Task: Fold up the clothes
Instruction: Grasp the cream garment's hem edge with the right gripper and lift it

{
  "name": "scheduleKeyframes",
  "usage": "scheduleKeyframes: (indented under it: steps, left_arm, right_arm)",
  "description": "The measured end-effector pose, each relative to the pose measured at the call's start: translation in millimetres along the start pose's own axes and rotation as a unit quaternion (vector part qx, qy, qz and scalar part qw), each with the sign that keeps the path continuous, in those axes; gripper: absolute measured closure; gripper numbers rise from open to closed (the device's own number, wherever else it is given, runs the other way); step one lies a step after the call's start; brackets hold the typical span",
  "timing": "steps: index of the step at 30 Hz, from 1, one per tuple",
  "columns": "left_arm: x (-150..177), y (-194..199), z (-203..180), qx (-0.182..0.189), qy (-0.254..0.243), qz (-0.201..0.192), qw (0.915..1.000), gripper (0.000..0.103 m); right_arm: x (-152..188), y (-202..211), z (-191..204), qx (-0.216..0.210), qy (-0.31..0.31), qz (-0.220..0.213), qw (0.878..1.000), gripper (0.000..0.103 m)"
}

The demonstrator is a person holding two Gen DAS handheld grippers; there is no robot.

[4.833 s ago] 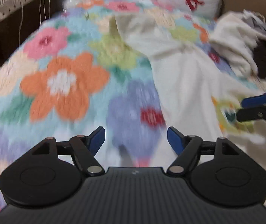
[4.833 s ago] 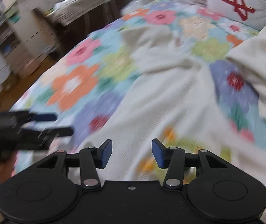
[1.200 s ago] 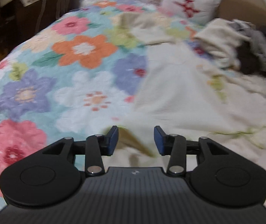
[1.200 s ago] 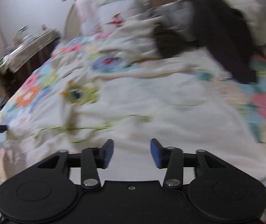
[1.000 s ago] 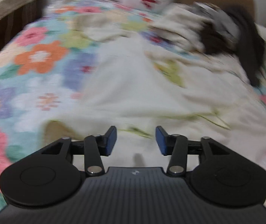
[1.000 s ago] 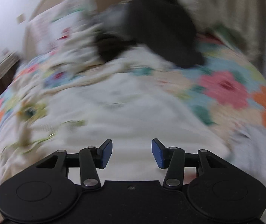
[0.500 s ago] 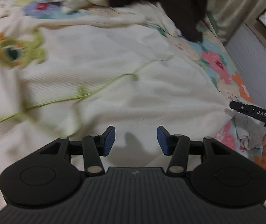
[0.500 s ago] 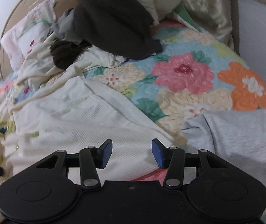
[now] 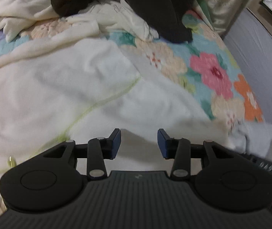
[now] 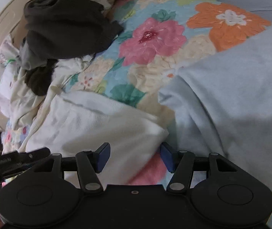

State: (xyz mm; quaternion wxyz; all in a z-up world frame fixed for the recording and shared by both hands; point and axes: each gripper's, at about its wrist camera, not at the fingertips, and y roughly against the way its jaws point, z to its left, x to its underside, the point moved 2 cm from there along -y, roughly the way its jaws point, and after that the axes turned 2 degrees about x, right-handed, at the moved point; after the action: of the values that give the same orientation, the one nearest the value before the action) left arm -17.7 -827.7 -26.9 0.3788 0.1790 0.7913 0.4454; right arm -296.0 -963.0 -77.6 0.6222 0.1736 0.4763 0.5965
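Dim indoor light, soft motion blur, fisheye bending edges, faint shadows

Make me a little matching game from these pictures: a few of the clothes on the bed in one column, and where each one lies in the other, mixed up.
Things:
1. white garment
2. grey garment
3. dark garment
4. pink flower

Places:
A. heaped at the far end of the bed
B. spread out in front of the right gripper, its corner between the open fingers
C. printed on the bedspread
D. lying to the right of the white one

Pairs: 1-B, 2-D, 3-A, 4-C
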Motion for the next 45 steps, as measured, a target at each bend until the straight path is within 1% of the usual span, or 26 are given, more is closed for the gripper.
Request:
scheduleKeyframes:
  steps: [3, 4, 5, 7, 9, 11, 12, 13, 16, 19, 21, 22, 24, 26, 27, 29, 31, 34, 35, 37, 38, 39, 41, 43, 44, 45]
  left_arm:
    - [-12, 1, 8, -0.032, -0.008, -0.010, 0.9994, 0.059]
    - [-11, 3, 14, -0.042, -0.010, -0.013, 0.9990, 0.058]
    - [-10, 3, 20, -0.046, -0.008, -0.009, 0.9989, 0.057]
    - [-6, 3, 35, -0.053, 0.001, 0.002, 0.9986, 0.057]
    - [-2, 3, 51, -0.056, 0.016, 0.010, 0.9982, 0.057]
    - [1, 5, 66, -0.060, 0.029, 0.016, 0.9977, 0.057]
    - [2, 8, 72, -0.060, 0.033, 0.016, 0.9975, 0.057]
    - [3, 10, 75, -0.061, 0.035, 0.014, 0.9974, 0.057]
    - [-3, 17, 80, -0.070, 0.024, 0.011, 0.9972, 0.057]
    - [-16, 20, 83, -0.082, 0.005, 0.004, 0.9966, 0.057]
    - [-30, 18, 82, -0.091, -0.019, -0.011, 0.9957, 0.055]
    - [-39, 16, 82, -0.095, -0.033, -0.021, 0.9947, 0.054]
    - [-60, 4, 79, -0.097, -0.076, -0.032, 0.9918, 0.047]
    - [-78, -10, 75, -0.097, -0.117, -0.037, 0.9877, 0.045]
    - [-88, -19, 73, -0.099, -0.143, -0.041, 0.9838, 0.042]
    - [-105, -40, 68, -0.118, -0.190, -0.047, 0.9735, 0.037]
    - [-121, -64, 67, -0.145, -0.218, -0.045, 0.9641, 0.035]
    - [-139, -101, 74, -0.160, -0.234, -0.029, 0.9585, 0.034]
    - [-141, -111, 75, -0.154, -0.239, -0.019, 0.9585, 0.036]
    - [-144, -124, 77, -0.119, -0.247, -0.001, 0.9617, 0.081]
    - [-146, -125, 78, -0.113, -0.236, 0.004, 0.9653, 0.100]
    - [-152, -121, 77, -0.110, -0.220, -0.003, 0.9692, 0.100]
    - [-166, -99, 69, -0.106, -0.224, -0.063, 0.9669, 0.100]
    - [-183, -77, 62, -0.108, -0.217, -0.119, 0.9630, 0.100]
    - [-193, -66, 59, -0.111, -0.208, -0.144, 0.9609, 0.101]
    - [-196, -72, 58, -0.114, -0.205, -0.146, 0.9610, 0.101]
  right_arm:
    - [-3, -17, 14, 0.023, 0.027, -0.003, 0.999, 0.039]
    - [-1, -19, 20, 0.034, 0.047, -0.005, 0.998, 0.043]
    - [0, -20, 27, 0.045, 0.071, -0.012, 0.996, 0.062]
    - [3, -12, 47, 0.066, 0.141, -0.049, 0.987, 0.095]
    - [6, -2, 66, 0.087, 0.208, -0.093, 0.970, 0.097]
    - [9, 21, 84, 0.106, 0.260, -0.168, 0.945, 0.099]
    - [9, 32, 87, 0.114, 0.269, -0.192, 0.937, 0.099]
    - [8, 38, 84, 0.117, 0.262, -0.200, 0.937, 0.099]
    - [3, 46, 65, 0.140, 0.240, -0.194, 0.941, 0.100]
    - [-7, 34, 49, 0.157, 0.212, -0.163, 0.951, 0.100]
    - [-15, 25, 44, 0.138, 0.179, -0.141, 0.964, 0.099]
    - [-18, 24, 41, 0.124, 0.159, -0.138, 0.970, 0.099]
    - [-21, 22, 39, 0.111, 0.140, -0.132, 0.975, 0.099]
    - [-22, 21, 39, 0.107, 0.140, -0.131, 0.976, 0.099]
    - [-21, 20, 39, 0.105, 0.139, -0.131, 0.976, 0.099]
    - [-22, 19, 38, 0.096, 0.126, -0.132, 0.979, 0.098]
    - [-23, 17, 35, 0.087, 0.109, -0.132, 0.981, 0.098]
    - [-25, 10, 34, 0.085, 0.100, -0.126, 0.983, 0.098]
    - [-26, 8, 34, 0.086, 0.100, -0.125, 0.983, 0.098]
    - [-26, 7, 36, 0.083, 0.105, -0.132, 0.982, 0.098]
    - [-26, 8, 37, 0.081, 0.110, -0.137, 0.981, 0.098]
    - [-26, 10, 38, 0.076, 0.113, -0.145, 0.980, 0.098]
    - [-26, 32, 43, 0.049, 0.118, -0.192, 0.973, 0.099]
    - [-23, 56, 47, 0.035, 0.128, -0.244, 0.961, 0.099]
    - [-21, 66, 48, 0.040, 0.136, -0.266, 0.954, 0.099]
    - [-18, 69, 48, 0.063, 0.146, -0.278, 0.947, 0.099]
